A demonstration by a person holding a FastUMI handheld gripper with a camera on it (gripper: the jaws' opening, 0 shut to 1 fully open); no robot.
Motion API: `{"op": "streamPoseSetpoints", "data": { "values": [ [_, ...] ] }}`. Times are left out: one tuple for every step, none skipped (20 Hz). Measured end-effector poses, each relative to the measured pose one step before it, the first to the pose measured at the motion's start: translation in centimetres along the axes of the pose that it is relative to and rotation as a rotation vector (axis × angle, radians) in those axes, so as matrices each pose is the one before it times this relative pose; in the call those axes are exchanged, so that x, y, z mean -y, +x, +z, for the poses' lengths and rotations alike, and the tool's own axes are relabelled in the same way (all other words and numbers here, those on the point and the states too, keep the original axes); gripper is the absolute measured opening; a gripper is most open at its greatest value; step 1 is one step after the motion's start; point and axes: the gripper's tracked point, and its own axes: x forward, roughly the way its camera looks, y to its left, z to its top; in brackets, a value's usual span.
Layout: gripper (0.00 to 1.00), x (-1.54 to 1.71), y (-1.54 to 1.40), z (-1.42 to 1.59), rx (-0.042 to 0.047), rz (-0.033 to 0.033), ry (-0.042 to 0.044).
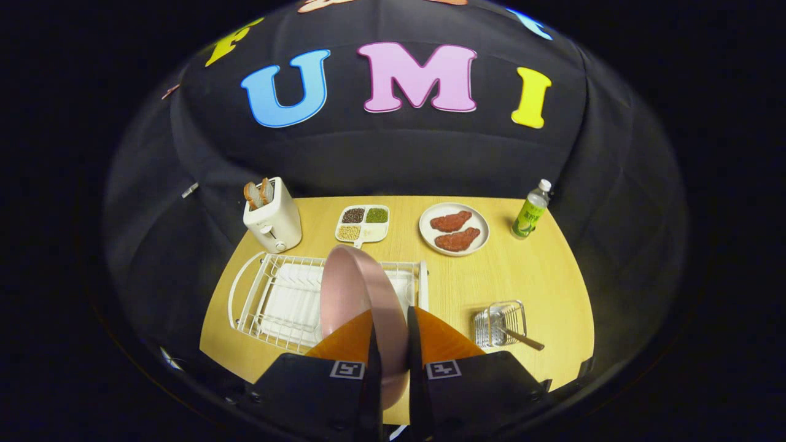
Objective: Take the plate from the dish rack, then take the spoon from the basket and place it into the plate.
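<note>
above the near side of the dish rack (264,294), pink plate (359,288) stands on edge, pinched at its near rim by the gripper (391,344), fingers nearly closed on it from both sides. plate looks rigid, smooth, probably slippery and breakable; thin rim hold, so it could swivel, keep the squeeze firm. spoon (522,337) sits in the wire basket (498,322) to the right, handle sticking out rightward; light, take it by the handle. bare table (466,288) between rack and basket suits the plate.
</note>
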Motion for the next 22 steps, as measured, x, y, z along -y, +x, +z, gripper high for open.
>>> {"op": "streamPoseSetpoints", "data": {
  "values": [
    [0.21,0.589,-0.772,-1.199,-0.00871,0.02060,0.03036],
    [0.21,0.591,-0.577,-1.471,-0.01154,0.02273,0.03094],
    [0.21,0.557,-0.627,-1.504,-0.01816,0.02210,0.03531],
    [0.21,0.508,-0.599,-1.871,-0.02596,0.02098,0.03889],
    [0.21,0.439,-0.277,-1.730,-0.03021,0.02222,0.03703],
    [0.21,0.472,-0.163,-1.921,-0.03277,0.01935,0.03510],
    [0.21,0.572,0.039,-1.753,-0.02803,0.01181,0.03647],
    [0.21,0.448,0.321,-1.973,-0.02999,0.01248,0.03721],
    [0.21,0.208,0.493,-1.780,-0.03216,0.01680,0.03666],
    [0.21,0.282,0.826,-1.787,-0.02890,0.01539,0.03748],
    [0.21,0.263,1.065,-1.363,-0.02876,0.01400,0.02848],
    [0.21,0.510,1.031,-1.335,-0.02346,0.00688,0.02556],
    [0.22,0.512,1.245,-0.694,-0.01173,-0.00142,0.02052],
    [0.21,0.820,1.380,-0.450,-0.01694,-0.01000,0.02327],
    [0.21,0.441,1.320,-0.132,-0.00825,-0.00641,0.02292],
    [0.21,0.251,1.036,-0.227,-0.00675,-0.00574,0.01263],
    [0.21,0.253,0.941,0.198,-0.00129,-0.00774,0.00018],
    [0.21,0.272,0.766,-0.018,0.00543,-0.01182,-0.00608],
    [0.22,0.305,0.733,0.202,0.00341,-0.01253,-0.01217],
    [0.22,0.130,0.248,0.597,0.00774,0.00142,-0.00079],
    [0.21,-0.379,0.999,-0.099,0.00907,0.01711,0.01395],
    [0.21,0.033,0.421,-0.038,0.00309,0.00028,0.00830]
  ]
}}
